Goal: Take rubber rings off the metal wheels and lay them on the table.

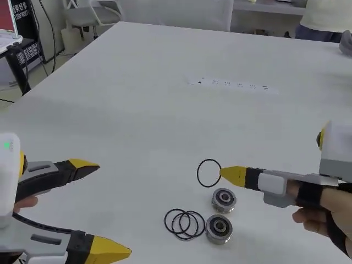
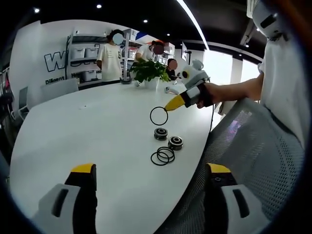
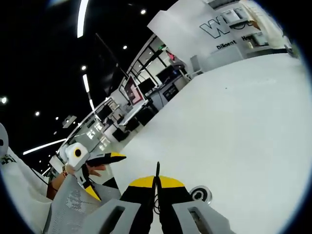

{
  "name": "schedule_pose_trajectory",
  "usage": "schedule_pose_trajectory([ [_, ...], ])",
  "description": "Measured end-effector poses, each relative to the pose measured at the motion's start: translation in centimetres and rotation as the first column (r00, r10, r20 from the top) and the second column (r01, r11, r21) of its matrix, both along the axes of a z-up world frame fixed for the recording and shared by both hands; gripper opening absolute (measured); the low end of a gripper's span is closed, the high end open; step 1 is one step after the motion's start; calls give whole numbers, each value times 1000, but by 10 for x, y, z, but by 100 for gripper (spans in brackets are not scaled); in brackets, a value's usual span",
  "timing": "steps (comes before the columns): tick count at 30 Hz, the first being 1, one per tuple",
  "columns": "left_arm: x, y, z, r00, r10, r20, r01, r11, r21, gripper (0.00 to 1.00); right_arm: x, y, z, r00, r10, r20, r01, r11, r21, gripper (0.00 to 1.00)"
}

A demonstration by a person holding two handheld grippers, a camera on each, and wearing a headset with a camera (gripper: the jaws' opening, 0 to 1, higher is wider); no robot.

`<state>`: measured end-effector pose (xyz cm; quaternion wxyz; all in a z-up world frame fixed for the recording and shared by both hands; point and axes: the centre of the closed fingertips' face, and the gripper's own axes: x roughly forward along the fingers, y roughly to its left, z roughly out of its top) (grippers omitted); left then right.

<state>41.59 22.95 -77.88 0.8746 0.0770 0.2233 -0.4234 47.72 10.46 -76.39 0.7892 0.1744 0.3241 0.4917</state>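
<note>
**RIGHT GRIPPER CLAMPED ON 1 RING; 3 RINGS AND 2 WHEELS ON THE TABLE**

**Head view.** The left gripper (image 1: 98,208) is cut off by the left and bottom edges. Its 2 yellow-tipped jaws stand wide apart with nothing between them. The right gripper (image 1: 234,175) enters from the right edge in a gloved hand (image 1: 322,209). Its jaws are together on the rim of the held ring (image 1: 209,172). Whether that ring touches the surface cannot be told. The 2 metal wheels (image 1: 224,199) lie on the white table (image 1: 137,99), just below the right gripper's tip. The 3 loose rings (image 1: 184,223) lie flat and overlapping, just beside the nearer wheel. A pale power strip (image 1: 231,83) lies far back and is hard to make out. The tabletop between it and the wheels is bare.

**Left gripper view.** The left gripper (image 2: 151,168) shows both jaws rising from the bottom, far apart. A mesh chair back (image 2: 234,141) covers the lower right, including the table edge there. The right gripper (image 2: 178,101) comes in from the right with the held ring (image 2: 159,116) hanging off its tip. The metal wheels (image 2: 168,138) and the loose rings (image 2: 163,156) sit near the table's right edge. A potted plant (image 2: 148,70) and standing people are at the far end.

**Right gripper view.** The right gripper (image 3: 156,183) has its jaws pressed together. The held ring (image 3: 157,170) is seen edge-on as a thin dark line between them. Beside the jaws, 1 of the metal wheels (image 3: 199,193) is partly hidden. The left gripper (image 3: 97,163) shows at the left. The table (image 3: 234,122) runs bare toward the far wall.
</note>
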Motion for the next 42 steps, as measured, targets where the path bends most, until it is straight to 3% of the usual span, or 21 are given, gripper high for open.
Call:
schedule_pose_trajectory([
  [13, -2, -1, 0, 1000, -1, -6, 1, 1000, -2, 89, -18, 16, -16, 995, 97, -10, -98, 993, -62, 0],
  [23, -2, -2, 0, 1000, 3, -10, -3, 1000, -10, 89, -29, 23, -32, 985, 168, -30, -170, 980, -101, 0],
  [31, -2, -2, 0, 1000, 8, -16, -8, 1000, -20, 88, -35, 28, -43, 979, 195, -54, -200, 971, -127, 0],
  [42, -3, -2, -1, 1000, 4, -22, -4, 1000, -22, 88, -38, 29, -57, 978, 203, -52, -210, 960, -187, 0],
])
